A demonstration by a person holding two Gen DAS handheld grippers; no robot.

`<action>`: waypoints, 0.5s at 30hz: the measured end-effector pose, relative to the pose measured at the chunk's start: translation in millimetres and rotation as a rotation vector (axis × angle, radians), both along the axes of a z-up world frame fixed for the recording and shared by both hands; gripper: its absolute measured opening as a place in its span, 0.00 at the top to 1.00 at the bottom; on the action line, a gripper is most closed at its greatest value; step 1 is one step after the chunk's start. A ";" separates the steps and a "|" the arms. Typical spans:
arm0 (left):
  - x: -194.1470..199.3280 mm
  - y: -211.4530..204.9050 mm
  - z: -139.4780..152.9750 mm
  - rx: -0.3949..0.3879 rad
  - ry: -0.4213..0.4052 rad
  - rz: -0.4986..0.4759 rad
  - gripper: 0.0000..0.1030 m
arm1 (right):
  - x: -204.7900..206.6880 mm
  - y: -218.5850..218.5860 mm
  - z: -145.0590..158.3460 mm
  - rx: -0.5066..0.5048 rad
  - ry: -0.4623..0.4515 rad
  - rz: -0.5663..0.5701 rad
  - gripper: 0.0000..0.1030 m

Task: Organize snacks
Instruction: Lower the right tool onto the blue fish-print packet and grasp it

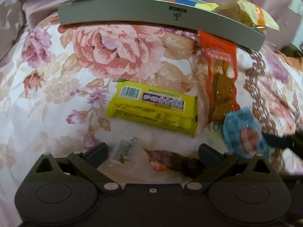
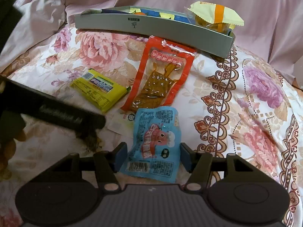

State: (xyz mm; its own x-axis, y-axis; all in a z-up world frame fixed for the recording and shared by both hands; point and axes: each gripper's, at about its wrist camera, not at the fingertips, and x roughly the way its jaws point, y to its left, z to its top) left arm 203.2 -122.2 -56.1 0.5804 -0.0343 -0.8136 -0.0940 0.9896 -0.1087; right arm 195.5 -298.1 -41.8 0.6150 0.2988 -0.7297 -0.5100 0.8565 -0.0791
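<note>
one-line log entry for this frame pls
stage: pick | right gripper: open around blue snack packet | left gripper: open over dark wrapper | grey tray: partly filled

You are working over a bed covered by a floral bedspread (image 2: 117, 56); a grey tray (image 2: 151, 28) sits on it at the far side; the orange packet (image 2: 161, 75) lies flat with its top edge tucked just under the tray's front wall; the yellow packet (image 2: 98, 89) lies just beside it on the left; the blue packet (image 2: 157, 138) lies nearest you, overlapping the orange packet's lower end.
</note>
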 end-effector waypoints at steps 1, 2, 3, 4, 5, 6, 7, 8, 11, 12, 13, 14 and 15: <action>-3.6 5.0 -0.3 -0.005 -0.007 -0.010 0.06 | -0.6 0.5 0.1 -0.001 -0.003 -0.002 0.38; -7.4 9.6 0.3 -0.011 -0.014 -0.016 0.09 | -1.0 0.9 0.0 -0.002 -0.008 -0.005 0.38; -11.3 13.9 0.8 -0.019 -0.021 -0.023 0.11 | -1.6 1.5 -0.2 -0.003 -0.012 -0.009 0.39; -15.2 18.3 1.9 -0.023 -0.026 -0.032 0.12 | -2.1 2.3 -0.4 -0.003 -0.018 -0.016 0.39; -18.6 21.7 2.4 -0.025 -0.030 -0.043 0.13 | -2.6 3.4 -0.7 -0.002 -0.021 -0.023 0.39; -22.5 25.3 3.6 -0.027 -0.035 -0.052 0.16 | -2.9 4.0 -1.0 -0.002 -0.024 -0.027 0.40; -25.8 28.7 4.7 -0.035 -0.038 -0.055 0.18 | -4.1 5.1 -1.1 -0.001 -0.028 -0.032 0.40; -28.6 32.2 5.6 -0.046 -0.038 -0.055 0.19 | -5.6 6.0 -1.2 0.000 -0.031 -0.037 0.41; -34.8 42.0 8.6 -0.086 -0.027 -0.084 0.19 | -10.3 8.1 -0.6 0.002 -0.043 -0.044 0.44; -36.3 43.4 9.0 -0.088 -0.019 -0.100 0.19 | -12.3 8.6 0.2 0.002 -0.048 -0.048 0.46; -38.1 44.4 10.0 -0.087 -0.011 -0.119 0.19 | -14.3 8.5 1.5 0.006 -0.052 -0.054 0.48; -40.0 45.5 10.6 -0.091 -0.006 -0.133 0.19 | -16.1 8.3 2.7 0.010 -0.053 -0.060 0.51; -41.6 47.4 11.6 -0.103 0.003 -0.150 0.18 | -18.0 7.8 3.8 0.017 -0.052 -0.066 0.53</action>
State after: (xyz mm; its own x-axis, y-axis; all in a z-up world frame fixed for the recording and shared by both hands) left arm 161.6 -74.8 -44.4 0.5602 -0.2032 -0.8030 0.0531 0.9763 -0.2100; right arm 177.5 -290.3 -38.0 0.6704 0.2686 -0.6916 -0.4479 0.8897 -0.0887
